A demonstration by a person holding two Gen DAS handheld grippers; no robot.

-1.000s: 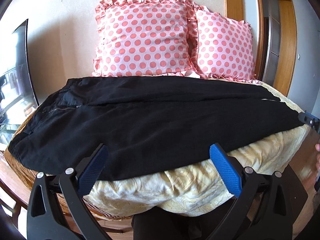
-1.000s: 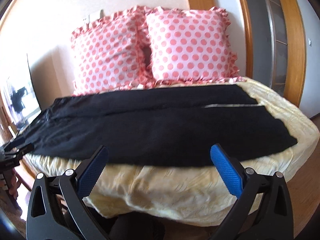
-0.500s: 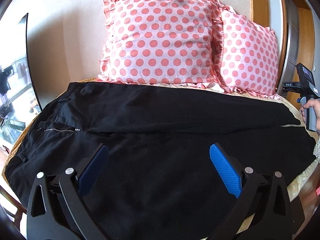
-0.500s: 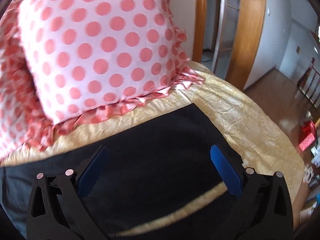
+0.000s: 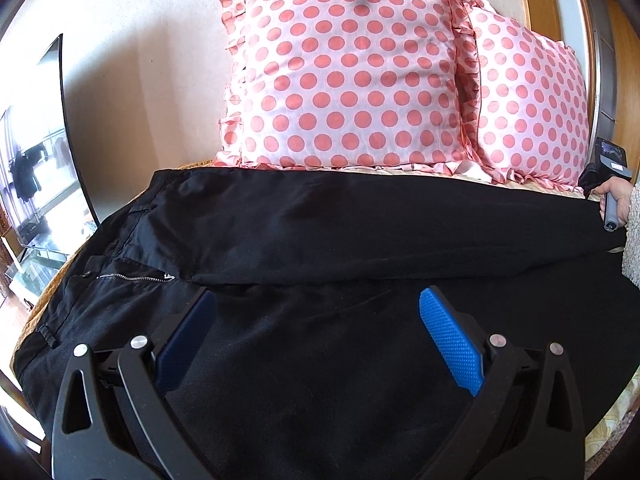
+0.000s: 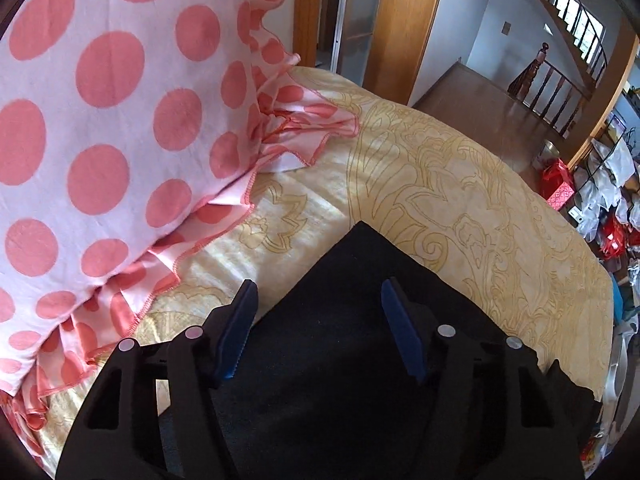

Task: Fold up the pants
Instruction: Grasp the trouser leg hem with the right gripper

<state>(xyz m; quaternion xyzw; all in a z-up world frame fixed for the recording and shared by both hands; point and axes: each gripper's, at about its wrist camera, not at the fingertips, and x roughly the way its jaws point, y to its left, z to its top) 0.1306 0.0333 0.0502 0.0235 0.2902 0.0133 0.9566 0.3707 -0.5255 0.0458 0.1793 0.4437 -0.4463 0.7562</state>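
Yellow patterned bedspread [image 6: 460, 200] covered the bed, with two pink polka-dot pillows [image 5: 348, 80] propped against the beige wall up at 12 o'clock in the left wrist view. Black pants [image 5: 320, 232] were laid out sideways across the bed, waistband and zipper [image 5: 136, 278] off toward 9 o'clock and the legs running out to 3 o'clock, the far leg lying partly over the near one. Left gripper [image 5: 316, 336] was over the thigh area with its blue pads spread wide, nothing pinched between them. Right gripper [image 6: 318, 328] was down at the hem end of the pants [image 6: 360, 320], a corner of the leg pointing toward 12 o'clock between its pads; its jaws had just been closing in but the pads didn't look like they were pressing the cloth yet. Person's right hand [image 5: 612, 196] showed at 3 o'clock in the left view, wrapped round the handle. Wooden door frame [image 6: 404, 20] and hallway sat behind.
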